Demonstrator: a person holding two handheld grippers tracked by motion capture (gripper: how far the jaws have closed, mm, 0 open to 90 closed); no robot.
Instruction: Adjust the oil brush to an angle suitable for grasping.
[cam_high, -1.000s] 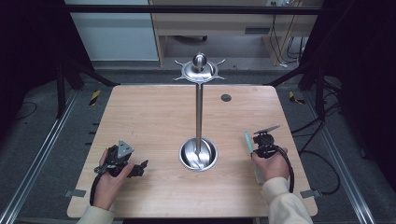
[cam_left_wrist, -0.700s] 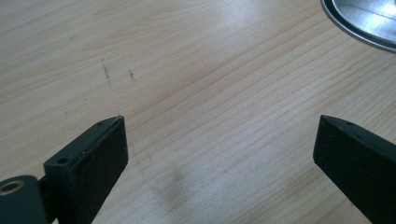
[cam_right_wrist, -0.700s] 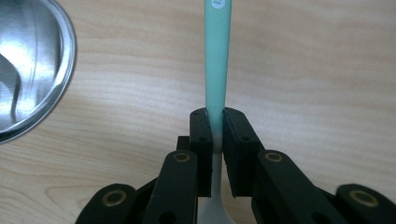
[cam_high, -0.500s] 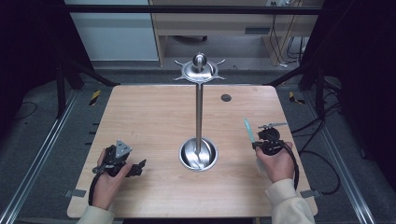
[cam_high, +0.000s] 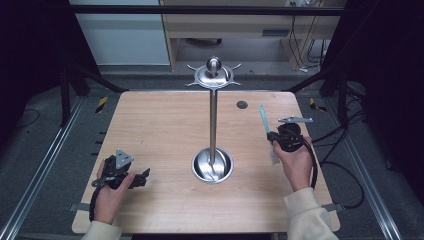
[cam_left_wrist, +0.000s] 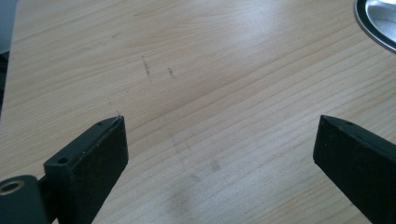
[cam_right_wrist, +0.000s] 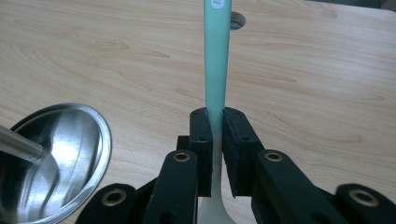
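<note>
On the pale wooden table (cam_high: 150, 125), the right gripper (cam_right_wrist: 215, 122) clamps a green-handled utensil (cam_right_wrist: 217, 56), its handle pointing away from the hand, with the metal hook stand (cam_high: 213, 125) to its left, while the left gripper (cam_left_wrist: 219, 144) rests wide open and empty.

A light wooden surface (cam_high: 150, 125) carries a polished metal stand near its middle: a round dished base (cam_high: 213, 165), a slim upright pole (cam_high: 213, 120) rising from the base, and a domed cap with a ball knob and short curved hooks (cam_high: 214, 74) at the top, seen against the far edge. A small dark round disc (cam_high: 242, 104) lies flat near the far edge, right of the pole and well apart from it. Faint dark scuff marks (cam_left_wrist: 159, 72) show on the wood grain. Beyond the far edge stands pale wooden furniture (cam_high: 230, 22), and black cables (cam_high: 345, 165) trail across the grey floor (cam_high: 45, 150) off the right edge.
</note>
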